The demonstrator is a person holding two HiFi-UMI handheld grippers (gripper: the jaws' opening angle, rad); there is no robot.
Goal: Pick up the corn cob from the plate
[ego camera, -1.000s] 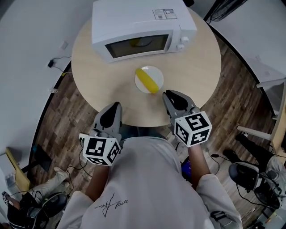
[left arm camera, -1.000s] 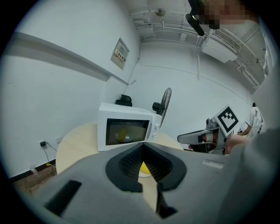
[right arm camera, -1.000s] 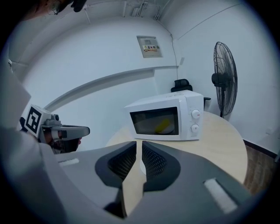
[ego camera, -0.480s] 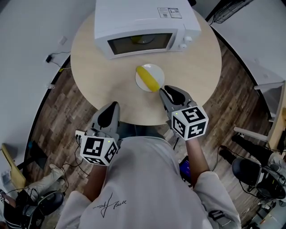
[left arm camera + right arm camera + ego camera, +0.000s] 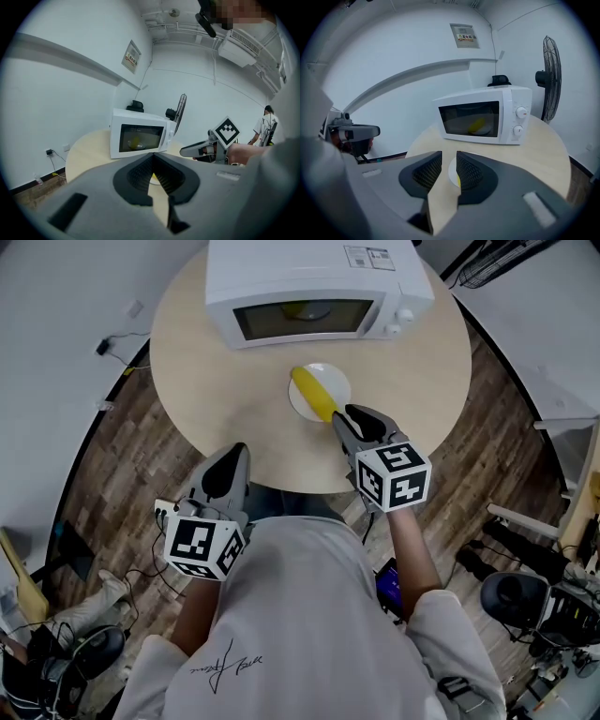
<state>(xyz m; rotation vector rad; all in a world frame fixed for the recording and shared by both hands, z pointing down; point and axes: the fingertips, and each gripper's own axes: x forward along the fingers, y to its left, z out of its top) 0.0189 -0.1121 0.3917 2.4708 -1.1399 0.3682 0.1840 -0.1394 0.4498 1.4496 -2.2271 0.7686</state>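
Observation:
The yellow corn cob (image 5: 314,395) lies across a small white plate (image 5: 336,381) on the round wooden table (image 5: 216,381), just in front of the microwave (image 5: 309,282). My right gripper (image 5: 345,415) has its tips at the plate's near edge, right beside the cob's near end. Its jaws have just been opening and stand open with nothing between them. In the right gripper view (image 5: 449,157) the plate (image 5: 452,172) and a sliver of cob (image 5: 459,180) show through the gap. My left gripper (image 5: 239,451) hovers at the table's front edge, tips together, empty.
The white microwave (image 5: 480,119), door closed, has something yellow on a dish inside (image 5: 477,124). A standing fan (image 5: 551,77) rises behind the table. Cables and office chairs lie on the wood floor around the table.
My right gripper has moved forward and down to the plate's near edge, and its jaws have spread. The left gripper has stayed where it was.

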